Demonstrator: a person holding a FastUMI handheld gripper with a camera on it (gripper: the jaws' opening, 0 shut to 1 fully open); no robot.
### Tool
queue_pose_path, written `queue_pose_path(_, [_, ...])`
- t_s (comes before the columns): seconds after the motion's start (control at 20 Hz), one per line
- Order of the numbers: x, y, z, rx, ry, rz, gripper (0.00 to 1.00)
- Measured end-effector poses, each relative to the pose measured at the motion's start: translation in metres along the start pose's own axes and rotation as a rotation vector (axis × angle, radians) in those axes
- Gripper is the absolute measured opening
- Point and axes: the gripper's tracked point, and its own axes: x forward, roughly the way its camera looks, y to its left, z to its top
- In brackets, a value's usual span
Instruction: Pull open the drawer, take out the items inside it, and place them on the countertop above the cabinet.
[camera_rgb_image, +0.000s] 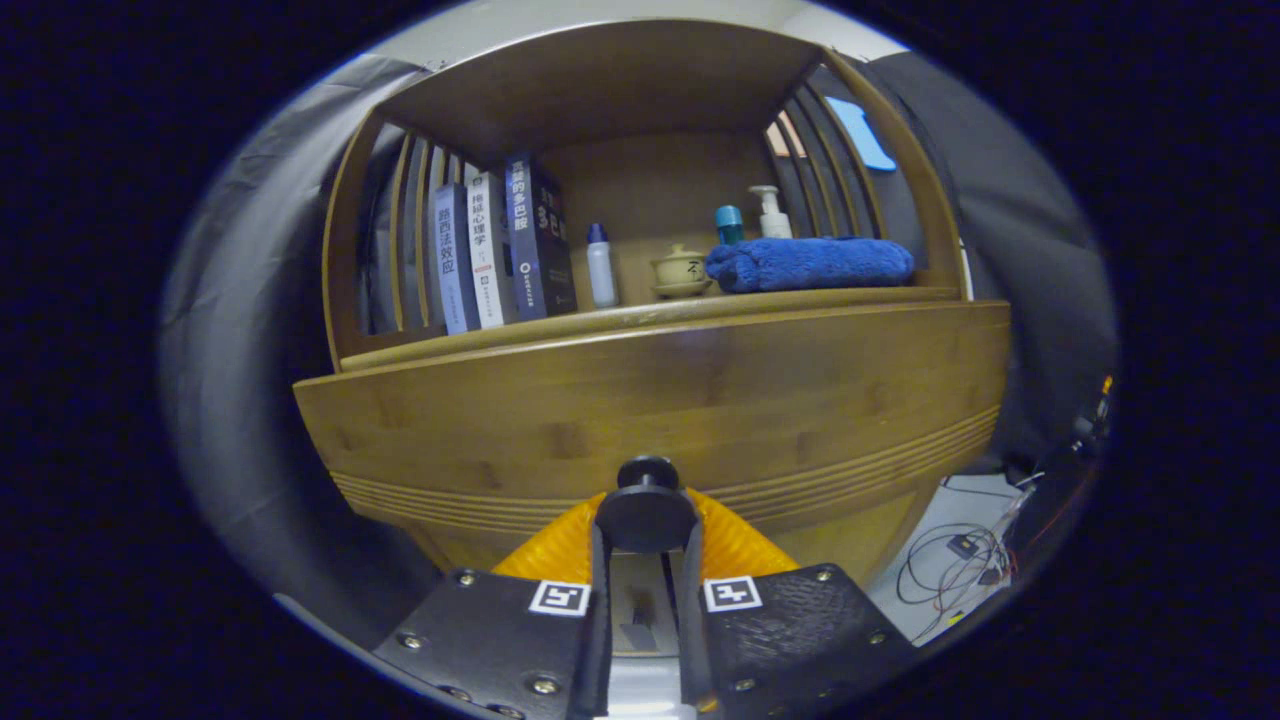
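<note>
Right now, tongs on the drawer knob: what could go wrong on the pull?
1. The tongs grip only the small round knob of the drawer front; a pull off-axis could slip them off it.
2. A sharp tug may shake the cabinet: the white bottle, books and lidded cup stand loose on the countertop above.
3. The blue towel already fills much of that countertop, so room for the drawer's items looks tight.

Your gripper (646, 525) has its fingers closed around the drawer knob (646, 505), hard against the drawer front (650, 400). Above, 3 books (495, 250), bottles and a blue towel (810, 263) crowd the bench (640, 318); gaps are narrow.
</note>
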Motion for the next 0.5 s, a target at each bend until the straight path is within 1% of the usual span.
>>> queue_pose_path(0.3, [-0.06, -0.003, -0.011, -0.026, 0.019, 0.013, 0.27])
queue_pose_path(0.5, [-0.091, -0.004, -0.016, -0.037, 0.018, 0.019, 0.27])
